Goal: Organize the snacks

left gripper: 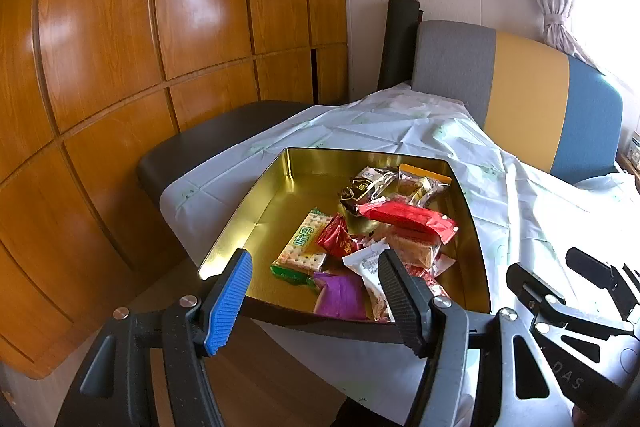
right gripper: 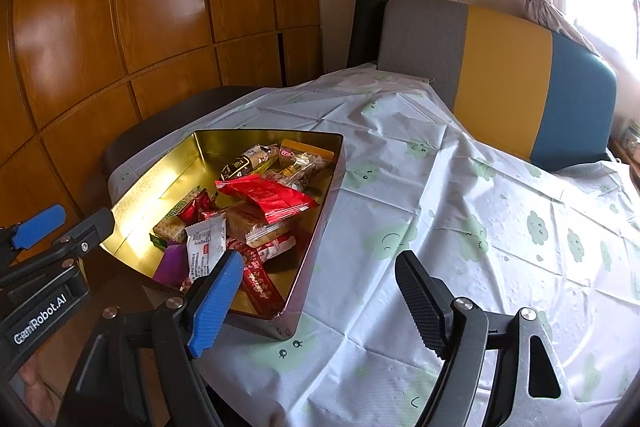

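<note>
On the table, on a white cloth (right gripper: 440, 187) with green smiley clouds, sits a gold tin (left gripper: 256, 211) full of snacks. The left gripper (left gripper: 316, 291) hangs over the near edge of the tin, its fingers wide apart with nothing held between them. A purple packet (left gripper: 340, 295) and a white packet (left gripper: 370, 267) lie just past its tips. The right gripper (right gripper: 320, 291) is beside the tin's near corner, over the cloth, its fingers also apart and holding nothing.

A long red packet (left gripper: 408, 219) lies on top of the pile, pointing across the tin from left to right. A cracker pack (left gripper: 304, 247) with green writing points away toward the far wall.

The side of the left gripper reads "GenRobot.AI" (right gripper: 40, 319). The snack labels are too small to read.
</note>
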`<action>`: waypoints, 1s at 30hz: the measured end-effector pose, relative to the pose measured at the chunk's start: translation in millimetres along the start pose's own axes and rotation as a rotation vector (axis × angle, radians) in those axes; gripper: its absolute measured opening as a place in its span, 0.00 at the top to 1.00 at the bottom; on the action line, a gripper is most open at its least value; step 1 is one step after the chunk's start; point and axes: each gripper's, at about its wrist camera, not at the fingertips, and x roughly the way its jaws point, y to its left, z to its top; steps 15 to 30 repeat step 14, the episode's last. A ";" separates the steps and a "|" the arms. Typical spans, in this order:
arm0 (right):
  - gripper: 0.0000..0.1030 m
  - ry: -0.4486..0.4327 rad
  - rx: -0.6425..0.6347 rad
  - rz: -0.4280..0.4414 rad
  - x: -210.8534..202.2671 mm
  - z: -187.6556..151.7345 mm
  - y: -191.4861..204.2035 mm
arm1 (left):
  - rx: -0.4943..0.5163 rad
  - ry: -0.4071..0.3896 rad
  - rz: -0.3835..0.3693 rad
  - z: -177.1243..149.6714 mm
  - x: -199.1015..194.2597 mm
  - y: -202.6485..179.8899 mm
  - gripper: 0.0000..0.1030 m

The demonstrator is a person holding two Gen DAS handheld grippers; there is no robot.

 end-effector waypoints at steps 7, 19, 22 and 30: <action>0.22 0.001 0.003 -0.001 0.3 -1.2 -1.0 | 0.008 -0.004 -0.011 0.1 -0.6 -1.7 0.40; 0.22 -0.006 0.032 -0.026 -0.3 0.2 -21.1 | -0.009 -0.031 -0.020 3.1 -2.1 2.1 0.50; 0.22 -0.006 0.032 -0.026 -0.3 0.2 -21.1 | -0.009 -0.031 -0.020 3.1 -2.1 2.1 0.50; 0.22 -0.006 0.032 -0.026 -0.3 0.2 -21.1 | -0.009 -0.031 -0.020 3.1 -2.1 2.1 0.50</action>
